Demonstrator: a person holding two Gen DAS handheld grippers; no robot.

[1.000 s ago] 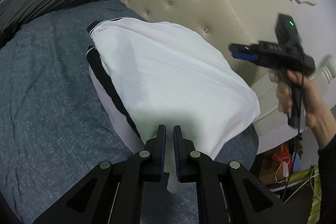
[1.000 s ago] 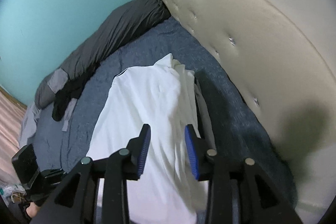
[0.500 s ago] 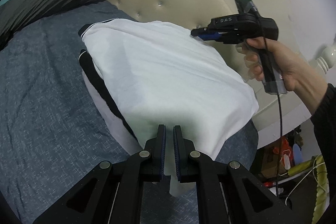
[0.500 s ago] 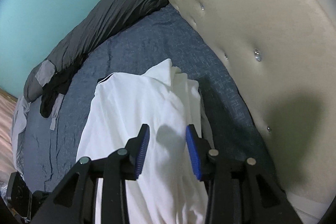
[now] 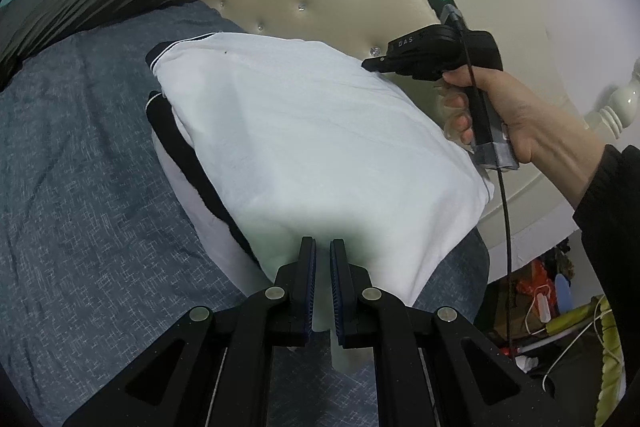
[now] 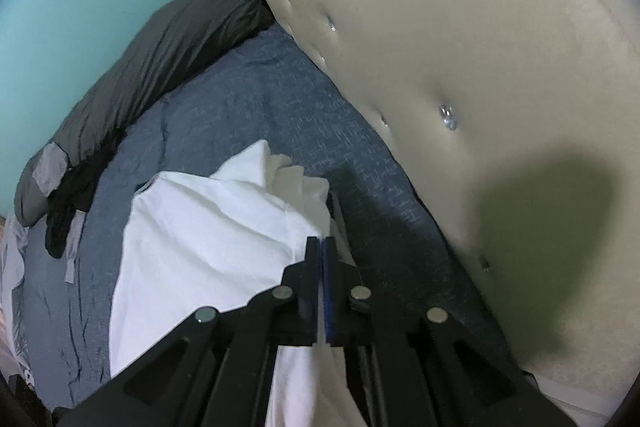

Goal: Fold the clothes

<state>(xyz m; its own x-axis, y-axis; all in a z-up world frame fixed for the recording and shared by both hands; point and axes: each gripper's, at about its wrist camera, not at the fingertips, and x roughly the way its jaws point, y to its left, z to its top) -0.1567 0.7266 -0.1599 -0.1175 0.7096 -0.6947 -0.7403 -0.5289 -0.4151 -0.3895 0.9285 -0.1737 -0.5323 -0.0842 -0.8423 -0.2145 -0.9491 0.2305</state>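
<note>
A white garment with black trim (image 5: pixel 312 147) lies partly folded on the blue bed cover (image 5: pixel 80 227). My left gripper (image 5: pixel 322 247) is shut on the garment's near edge, with white cloth between its fingers. My right gripper (image 6: pixel 322 243) is shut on the garment's (image 6: pixel 208 227) far edge close to the headboard. In the left wrist view the right gripper (image 5: pixel 372 65) shows at the garment's far right edge, held by a hand. Black trim (image 5: pixel 188 155) shows along the garment's left side.
A cream tufted headboard (image 6: pixel 460 67) stands close on the right. A dark grey duvet (image 5: pixel 92 3) lies rolled at the far side of the bed; it also shows in the right wrist view (image 6: pixel 160 67). Clutter and cables (image 5: pixel 560 307) lie on the floor beyond the bed's corner.
My right gripper came down from above the garment to its far edge and closed on the cloth. My left gripper stayed shut on the near edge.
</note>
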